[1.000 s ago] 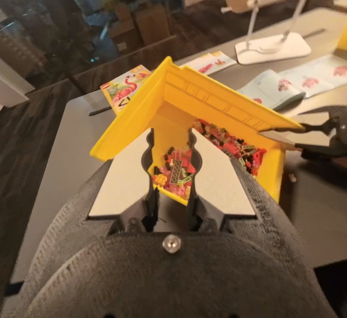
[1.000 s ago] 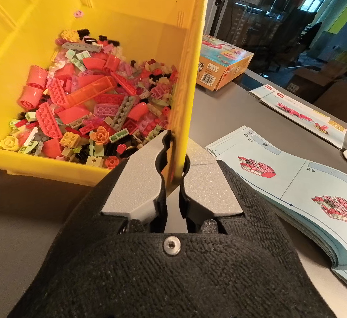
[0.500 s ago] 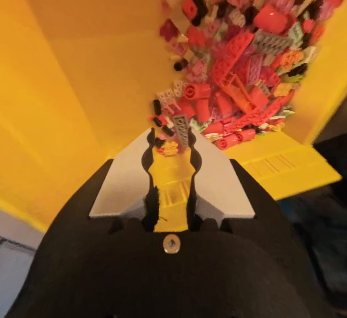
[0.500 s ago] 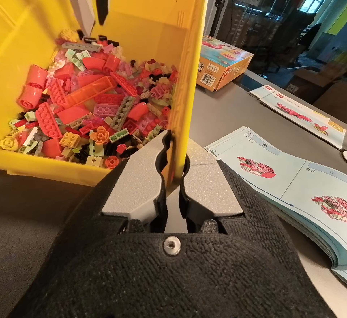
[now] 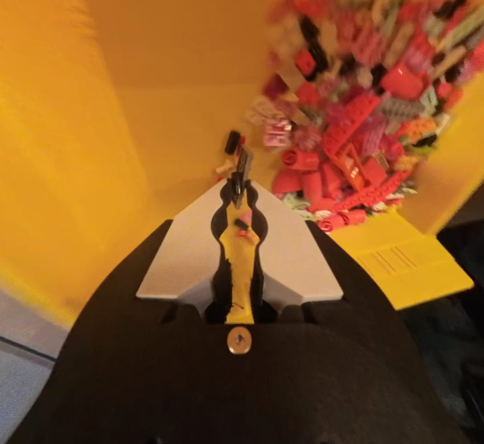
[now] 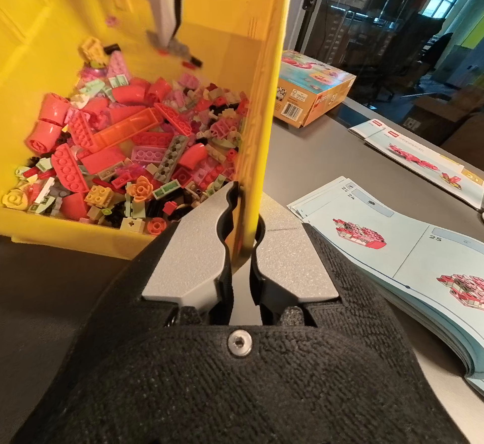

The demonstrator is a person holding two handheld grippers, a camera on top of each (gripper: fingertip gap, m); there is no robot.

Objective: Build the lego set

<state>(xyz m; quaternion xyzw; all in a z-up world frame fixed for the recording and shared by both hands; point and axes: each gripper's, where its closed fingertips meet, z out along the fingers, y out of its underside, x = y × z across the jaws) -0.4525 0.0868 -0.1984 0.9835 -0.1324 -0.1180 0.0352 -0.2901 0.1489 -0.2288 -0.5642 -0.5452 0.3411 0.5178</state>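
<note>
My left gripper (image 5: 238, 187) is inside the yellow bin (image 5: 131, 64), shut on a thin grey studded plate (image 5: 245, 163) that stands on edge between the fingertips, with a small black piece beside it. The heap of red, pink and green bricks (image 5: 366, 130) lies to its right. In the right wrist view the left gripper's fingers (image 6: 165, 7) come down from the top with the grey plate (image 6: 175, 47) at their tips, just above the brick heap (image 6: 131, 143). My right gripper (image 6: 246, 211) is shut on the bin's right wall (image 6: 264, 91) and holds the bin tilted.
The bin rests on a grey table (image 6: 314, 164). An open instruction booklet (image 6: 392, 248) lies right of my right gripper. A second booklet (image 6: 419, 156) and a cardboard toy box (image 6: 314, 91) lie farther back. Small loose pieces (image 6: 192, 63) show blurred near the grey plate. The tips of one gripper are about 20 centimetres away from the tips of the other.
My left gripper went down into the bin, closed its jaws on the grey plate at the heap's edge and raised it. The right gripper kept its hold on the wall.
</note>
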